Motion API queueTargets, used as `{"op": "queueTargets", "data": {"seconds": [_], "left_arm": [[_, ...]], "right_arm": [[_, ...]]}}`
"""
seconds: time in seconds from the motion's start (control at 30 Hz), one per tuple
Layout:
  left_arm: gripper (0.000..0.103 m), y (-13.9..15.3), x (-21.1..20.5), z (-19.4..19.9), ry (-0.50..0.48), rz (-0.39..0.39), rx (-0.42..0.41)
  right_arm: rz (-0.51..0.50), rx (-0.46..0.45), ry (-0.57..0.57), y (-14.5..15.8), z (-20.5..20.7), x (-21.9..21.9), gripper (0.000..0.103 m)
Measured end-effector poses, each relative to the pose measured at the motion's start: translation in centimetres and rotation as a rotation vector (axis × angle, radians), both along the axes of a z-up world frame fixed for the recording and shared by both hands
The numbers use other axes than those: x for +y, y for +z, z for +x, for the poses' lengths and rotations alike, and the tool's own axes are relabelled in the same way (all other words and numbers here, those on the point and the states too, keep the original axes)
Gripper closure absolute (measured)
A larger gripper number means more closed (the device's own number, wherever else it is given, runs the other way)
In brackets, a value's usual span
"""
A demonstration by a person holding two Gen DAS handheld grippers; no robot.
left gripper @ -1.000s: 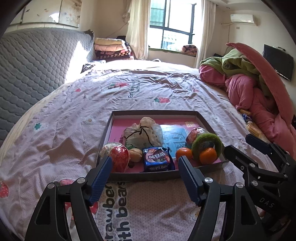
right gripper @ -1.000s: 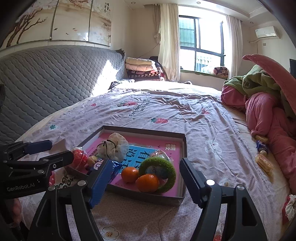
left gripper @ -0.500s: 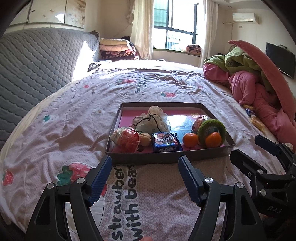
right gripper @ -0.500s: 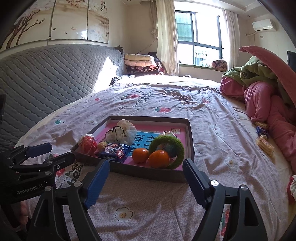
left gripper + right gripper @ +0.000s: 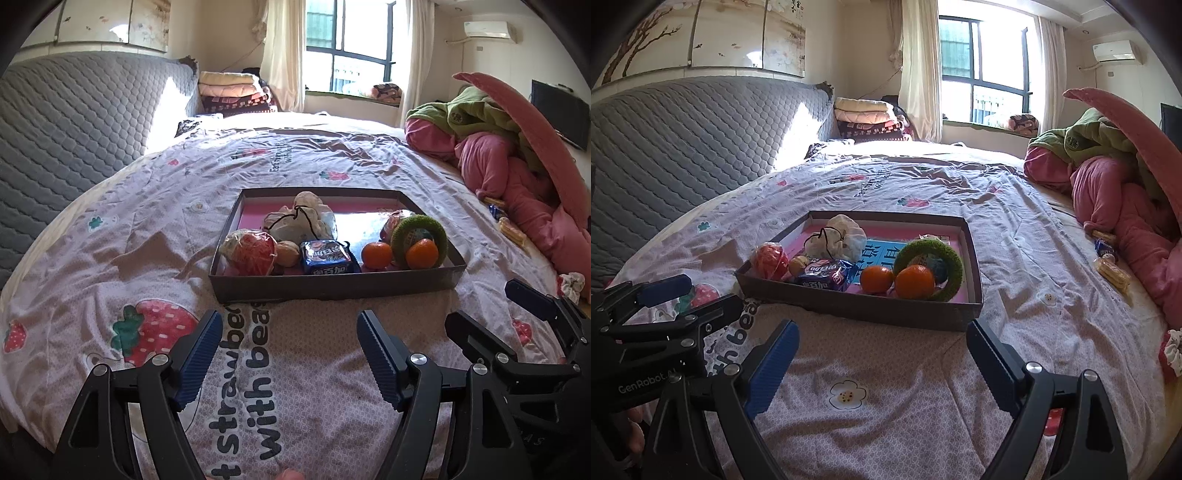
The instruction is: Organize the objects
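Bedroom with a big bed (image 5: 332, 155) under a strawberry-print sheet, grey quilted headboard (image 5: 74, 122) on one side, pink and green bedding heap (image 5: 517, 155) on the other, window behind. Shallow dark box (image 5: 332, 286) sits mid-bed, already loaded: white tied bag (image 5: 301, 221) at the back, red netted ball (image 5: 251, 251), green ring (image 5: 419, 236) leaning on two oranges (image 5: 376, 254), blue snack pack (image 5: 328, 256), small nut-like thing beside the ball. Looks like most items are gathered there, so the sorting seems near done. A few wrapped snacks (image 5: 1112, 271) lie loose by the bedding heap, well apart from the box, likely next targets. Left gripper (image 5: 290, 354) hangs just short of the box, jaws wide, nothing between. Right gripper (image 5: 882, 363) likewise, jaws just opened fully wide, empty, over bare sheet.
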State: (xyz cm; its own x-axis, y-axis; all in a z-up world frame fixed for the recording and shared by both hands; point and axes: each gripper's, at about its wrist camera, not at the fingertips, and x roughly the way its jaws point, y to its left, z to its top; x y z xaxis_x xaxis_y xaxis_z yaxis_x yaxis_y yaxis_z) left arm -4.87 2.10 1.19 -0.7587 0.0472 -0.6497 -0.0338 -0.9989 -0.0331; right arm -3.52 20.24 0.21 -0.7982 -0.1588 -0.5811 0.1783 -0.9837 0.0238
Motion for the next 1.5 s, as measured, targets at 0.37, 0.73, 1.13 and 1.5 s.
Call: {"op": "queueTargets", "data": {"seconds": [0.37, 0.73, 1.13, 1.5], "left_arm": [[0.027, -1.5, -0.3, 0.2, 0.018, -0.011, -0.022], [0.027, -3.0, -0.3, 0.5, 0.024, -0.033, -0.025], [0.027, -4.3, 0.0, 0.5, 0.009, -0.041, -0.051], [0.027, -5.1, -0.2, 0.3, 0.013, -0.037, -0.078]], "right_arm": [[0.017, -0.016, -0.012, -1.0, 0.8, -0.4, 0.011], [-0.005, -0.031, -0.017, -2.6, 1.2, -0.5, 0.011], [0.022, -0.068, -0.024, -4.0, 1.4, -1.0, 0.011], [0.007, -0.107, -0.039, -4.9, 1.1, -0.5, 0.011]]}}
